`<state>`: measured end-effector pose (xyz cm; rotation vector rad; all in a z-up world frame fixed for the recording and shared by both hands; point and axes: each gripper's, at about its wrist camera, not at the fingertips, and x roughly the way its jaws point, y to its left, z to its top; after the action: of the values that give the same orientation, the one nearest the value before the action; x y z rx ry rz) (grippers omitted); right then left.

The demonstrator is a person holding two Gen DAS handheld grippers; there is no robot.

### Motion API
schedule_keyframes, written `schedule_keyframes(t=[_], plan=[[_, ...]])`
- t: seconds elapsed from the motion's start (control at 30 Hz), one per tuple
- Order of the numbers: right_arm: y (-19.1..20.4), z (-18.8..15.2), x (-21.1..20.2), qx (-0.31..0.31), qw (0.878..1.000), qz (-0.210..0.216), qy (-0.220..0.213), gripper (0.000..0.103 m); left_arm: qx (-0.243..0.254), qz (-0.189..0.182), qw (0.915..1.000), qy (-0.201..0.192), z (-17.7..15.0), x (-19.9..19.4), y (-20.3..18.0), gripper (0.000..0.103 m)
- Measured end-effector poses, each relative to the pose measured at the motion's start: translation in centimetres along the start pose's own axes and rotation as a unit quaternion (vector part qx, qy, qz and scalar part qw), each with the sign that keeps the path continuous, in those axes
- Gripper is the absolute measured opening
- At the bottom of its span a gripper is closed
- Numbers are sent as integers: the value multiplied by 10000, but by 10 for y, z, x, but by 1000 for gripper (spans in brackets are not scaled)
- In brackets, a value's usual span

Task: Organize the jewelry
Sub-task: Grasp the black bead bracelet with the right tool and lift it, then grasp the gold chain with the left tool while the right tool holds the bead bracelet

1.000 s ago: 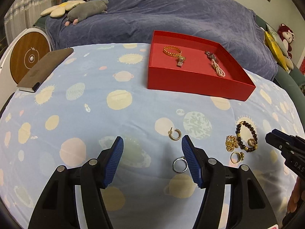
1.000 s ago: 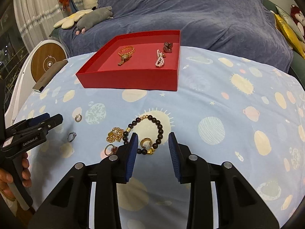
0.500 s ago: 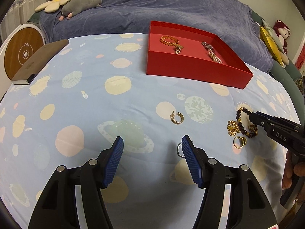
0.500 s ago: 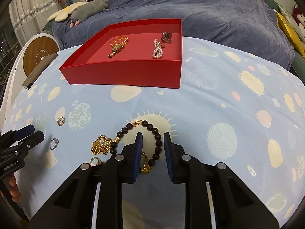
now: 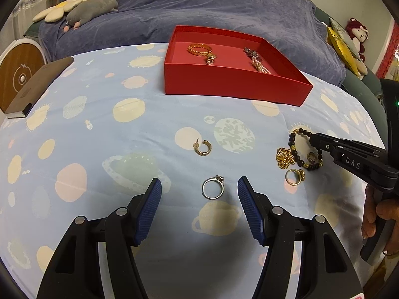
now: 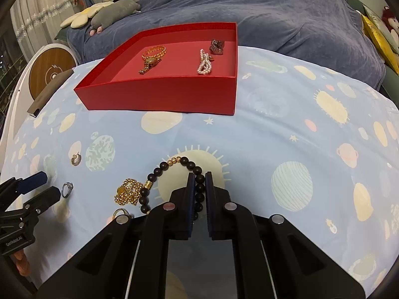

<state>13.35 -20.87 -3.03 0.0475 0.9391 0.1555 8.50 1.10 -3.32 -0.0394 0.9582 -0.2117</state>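
Note:
On the planet-print cloth lies a dark bead bracelet [image 6: 159,170]. My right gripper [image 6: 200,174] is shut on its right-hand beads. A gold chain cluster [image 6: 128,191] and a gold ring [image 6: 121,214] touch the bracelet on its left. My left gripper [image 5: 199,182] is open just above the cloth. A silver ring [image 5: 212,188] lies flat between its blue fingers, touching neither. A gold hoop earring [image 5: 203,147] sits a little farther out. The red box [image 5: 234,84] at the back holds a gold watch bracelet, a pearl strand and a dark brooch.
A brown notebook [image 5: 37,89] lies at the cloth's left edge beside a round wood-faced device [image 5: 20,74]. Plush toys [image 5: 92,6] rest on the blue-grey blanket behind the box. A person's hand [image 5: 374,214] holds the right gripper at the right edge.
My right gripper's jaws came together on the bead bracelet after edging forward and down. In the left wrist view the silver ring went from beside the right finger to between the two.

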Motion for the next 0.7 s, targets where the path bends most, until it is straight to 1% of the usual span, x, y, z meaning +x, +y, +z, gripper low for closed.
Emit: schedule_keyframes(t=[0.17, 0.27, 0.37, 0.47, 0.6, 0.7], plan=[[2, 8, -29, 5, 9993, 189, -316, 7, 55, -139, 9999, -33, 6, 3, -17, 61], [-1, 8, -45, 51, 9987, 258, -427, 7, 124, -229, 9996, -76, 12, 6, -31, 61], [-7, 5, -59, 94, 9982, 324, -494, 7, 138, -439, 9989, 6, 18, 15, -47, 61], [-12, 2, -69, 124, 9980, 324, -526, 7, 167, -539, 9984, 104, 21, 27, -62, 61], [-15, 1, -76, 199, 9975, 383, -554, 7, 314, -471, 9984, 62, 23, 39, -78, 61], [-17, 2, -82, 227, 9969, 443, -612, 7, 471, -352, 9983, 29, 21, 45, -85, 60]])
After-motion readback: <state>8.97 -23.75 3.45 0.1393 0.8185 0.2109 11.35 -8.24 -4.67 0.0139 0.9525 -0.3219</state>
